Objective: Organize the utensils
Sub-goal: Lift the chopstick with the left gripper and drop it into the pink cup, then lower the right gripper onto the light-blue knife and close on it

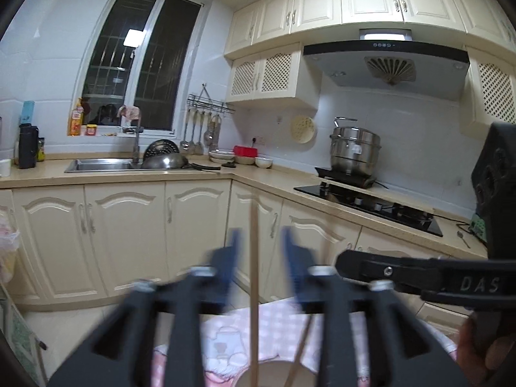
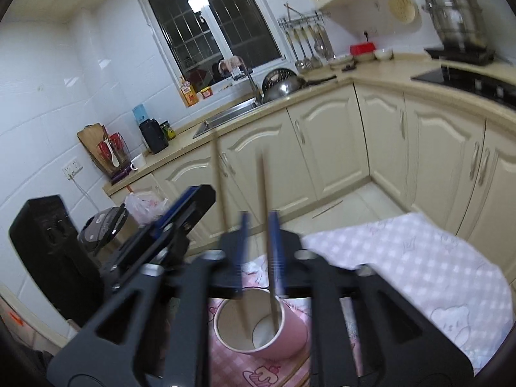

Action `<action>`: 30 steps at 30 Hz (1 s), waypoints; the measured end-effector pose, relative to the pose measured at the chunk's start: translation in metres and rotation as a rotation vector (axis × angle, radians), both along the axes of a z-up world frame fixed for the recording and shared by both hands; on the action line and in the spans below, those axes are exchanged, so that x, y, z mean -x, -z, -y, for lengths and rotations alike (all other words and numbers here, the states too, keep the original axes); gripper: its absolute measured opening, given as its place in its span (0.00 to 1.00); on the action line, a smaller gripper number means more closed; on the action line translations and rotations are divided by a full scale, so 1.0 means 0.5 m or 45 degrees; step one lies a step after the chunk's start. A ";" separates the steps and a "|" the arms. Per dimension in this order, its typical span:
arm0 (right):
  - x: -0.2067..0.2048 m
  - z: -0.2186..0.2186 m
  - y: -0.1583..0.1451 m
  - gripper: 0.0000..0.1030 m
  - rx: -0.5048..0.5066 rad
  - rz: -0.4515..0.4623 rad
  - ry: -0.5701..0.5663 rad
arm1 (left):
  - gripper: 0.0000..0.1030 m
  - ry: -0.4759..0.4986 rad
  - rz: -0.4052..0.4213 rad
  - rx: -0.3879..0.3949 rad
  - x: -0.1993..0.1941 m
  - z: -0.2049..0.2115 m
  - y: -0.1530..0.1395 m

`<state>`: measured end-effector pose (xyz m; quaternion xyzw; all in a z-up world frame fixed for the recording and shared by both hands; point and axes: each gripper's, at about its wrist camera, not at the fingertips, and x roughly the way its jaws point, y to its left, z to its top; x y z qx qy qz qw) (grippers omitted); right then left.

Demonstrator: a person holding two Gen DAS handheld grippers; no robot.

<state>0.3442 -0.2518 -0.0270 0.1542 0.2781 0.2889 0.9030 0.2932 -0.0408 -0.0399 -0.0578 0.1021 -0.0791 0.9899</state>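
Observation:
A pink cup (image 2: 283,332) with a white inside stands on a pink checked cloth (image 2: 419,264). Two wooden chopsticks stand in it. In the right wrist view one chopstick (image 2: 269,225) rises between the blue pads of my right gripper (image 2: 259,222), whose jaws stand narrowly apart around it; the other chopstick (image 2: 219,187) leans left of the jaws. In the left wrist view a chopstick (image 1: 254,258) stands between the open fingers of my left gripper (image 1: 259,238), touching neither. The cup's rim (image 1: 274,374) shows at the bottom. The right gripper's finger (image 1: 403,266) crosses from the right.
Cream kitchen cabinets (image 1: 129,232) run behind, with a sink (image 1: 100,165), a wok, a hob (image 1: 371,204) and a steel pot (image 1: 354,150). A spoon (image 1: 462,238) lies on the counter at right. A chopstick (image 2: 327,209) lies on the floor. A bin (image 2: 103,225) stands at left.

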 end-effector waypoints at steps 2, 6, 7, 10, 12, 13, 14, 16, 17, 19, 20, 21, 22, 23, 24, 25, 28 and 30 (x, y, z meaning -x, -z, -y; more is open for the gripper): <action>0.002 0.020 -0.001 0.77 -0.039 0.021 0.011 | 0.68 -0.037 0.005 0.000 0.014 -0.007 -0.007; -0.009 0.046 -0.006 0.85 -0.087 -0.016 -0.004 | 0.87 -0.116 -0.012 -0.038 0.047 -0.015 -0.035; -0.009 0.051 -0.010 0.88 -0.080 -0.018 -0.003 | 0.88 -0.138 -0.027 -0.057 0.057 -0.015 -0.045; 0.007 0.066 -0.018 0.90 -0.054 -0.024 0.014 | 0.90 -0.186 -0.034 -0.096 0.086 -0.017 -0.063; 0.024 0.076 -0.020 0.90 -0.027 -0.034 0.044 | 0.91 -0.190 -0.048 -0.092 0.108 -0.020 -0.067; 0.028 0.083 -0.018 0.90 -0.023 -0.036 0.048 | 0.91 -0.189 -0.053 -0.089 0.114 -0.022 -0.068; 0.041 0.088 -0.018 0.90 -0.012 -0.044 0.058 | 0.91 -0.184 -0.062 -0.088 0.122 -0.021 -0.067; 0.067 0.097 -0.016 0.90 0.021 -0.073 0.104 | 0.91 -0.155 -0.095 -0.098 0.133 -0.019 -0.063; 0.078 0.100 -0.014 0.90 0.031 -0.083 0.119 | 0.91 -0.139 -0.110 -0.105 0.138 -0.017 -0.062; 0.106 0.103 -0.009 0.90 0.065 -0.105 0.149 | 0.91 -0.092 -0.119 -0.114 0.153 -0.017 -0.058; 0.125 0.102 -0.003 0.90 0.091 -0.125 0.174 | 0.91 -0.074 -0.120 -0.116 0.160 -0.020 -0.055; 0.142 0.099 0.006 0.90 0.116 -0.148 0.191 | 0.91 -0.059 -0.125 -0.119 0.164 -0.023 -0.052; 0.154 0.095 0.014 0.90 0.139 -0.168 0.201 | 0.91 -0.038 -0.140 -0.126 0.171 -0.028 -0.047; 0.169 0.091 0.025 0.90 0.167 -0.192 0.217 | 0.91 -0.027 -0.151 -0.128 0.172 -0.031 -0.042; 0.184 0.088 0.035 0.90 0.190 -0.217 0.231 | 0.91 -0.007 -0.174 -0.127 0.176 -0.038 -0.035; 0.198 0.083 0.047 0.89 0.211 -0.243 0.240 | 0.91 0.008 -0.186 -0.124 0.177 -0.043 -0.029; 0.236 0.066 0.086 0.89 0.292 -0.315 0.270 | 0.91 0.047 -0.240 -0.115 0.180 -0.059 -0.010; 0.255 0.063 0.111 0.89 0.320 -0.355 0.271 | 0.91 0.078 -0.272 -0.120 0.185 -0.068 0.004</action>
